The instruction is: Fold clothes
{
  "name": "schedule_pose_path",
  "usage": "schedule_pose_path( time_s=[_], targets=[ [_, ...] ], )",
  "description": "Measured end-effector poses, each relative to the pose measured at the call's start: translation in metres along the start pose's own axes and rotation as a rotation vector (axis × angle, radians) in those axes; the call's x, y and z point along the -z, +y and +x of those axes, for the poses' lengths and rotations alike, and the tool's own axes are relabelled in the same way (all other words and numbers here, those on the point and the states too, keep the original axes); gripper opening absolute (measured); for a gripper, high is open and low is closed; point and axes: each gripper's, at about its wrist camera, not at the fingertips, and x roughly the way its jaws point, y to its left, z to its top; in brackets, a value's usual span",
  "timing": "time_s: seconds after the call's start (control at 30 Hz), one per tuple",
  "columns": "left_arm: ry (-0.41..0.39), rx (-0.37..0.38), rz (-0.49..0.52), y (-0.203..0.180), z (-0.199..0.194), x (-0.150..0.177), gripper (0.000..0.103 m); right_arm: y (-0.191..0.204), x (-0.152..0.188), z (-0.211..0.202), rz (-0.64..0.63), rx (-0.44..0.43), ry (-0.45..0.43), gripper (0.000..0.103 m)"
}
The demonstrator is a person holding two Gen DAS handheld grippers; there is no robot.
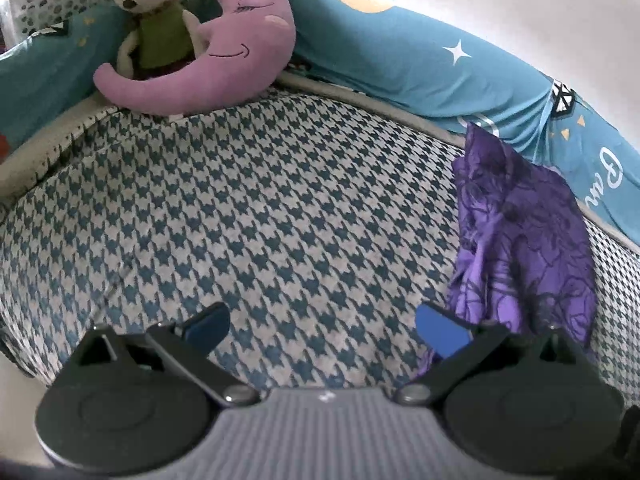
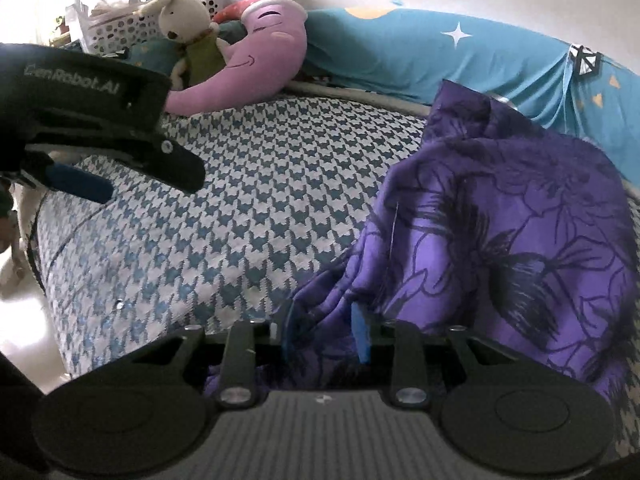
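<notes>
Purple garment (image 2: 500, 240) bunches between the right tool's (image 2: 326, 330) narrowed pads.

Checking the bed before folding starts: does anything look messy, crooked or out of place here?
Only the purple floral-print garment: it lies bunched and creased along one edge of the houndstooth-patterned bed cover, not spread flat. A fold of it sits between the right gripper's fingers. Nothing looks spilled or damaged.
</notes>
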Motion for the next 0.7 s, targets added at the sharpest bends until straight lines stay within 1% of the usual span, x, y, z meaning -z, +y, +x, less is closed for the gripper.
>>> schedule_pose_path(
  time_s=[0.17,0.27,0.3,0.4,0.5,0.57,0.6,0.63,0.7],
  targets=[
    [0.013,0.008,0.002,0.000,0.002,0.001,0.103,0.000,0.001,0.003,0.001,0.018,-0.014,0.012],
    [0.006,0.003,0.007,-0.001,0.002,0.002,0.103,-0.003,-0.002,0.001,0.036,0.004,-0.035,0.008],
    [0.003,0.001,0.008,-0.002,0.001,0.002,0.103,-0.003,-0.003,0.001,0.047,-0.001,-0.043,0.008],
    [-0.009,-0.006,0.007,-0.001,0.000,0.001,0.103,-0.003,-0.009,-0.005,0.079,-0.040,-0.106,0.008],
    [-0.009,-0.006,-0.007,0.001,0.000,0.000,0.103,-0.002,-0.015,-0.004,0.105,-0.088,-0.140,0.008],
    [0.004,-0.004,-0.012,0.001,0.002,-0.001,0.103,-0.005,-0.013,0.007,0.140,-0.103,-0.114,0.009],
    [0.011,-0.003,-0.014,0.001,0.003,-0.001,0.103,-0.007,-0.012,0.013,0.153,-0.106,-0.091,0.013],
    [0.016,0.000,-0.015,0.000,0.004,-0.002,0.103,-0.008,-0.012,0.016,0.158,-0.109,-0.081,0.013],
    [0.022,0.008,-0.007,-0.002,0.005,-0.002,0.103,-0.006,-0.014,0.012,0.139,-0.114,-0.098,0.014]
  ],
)
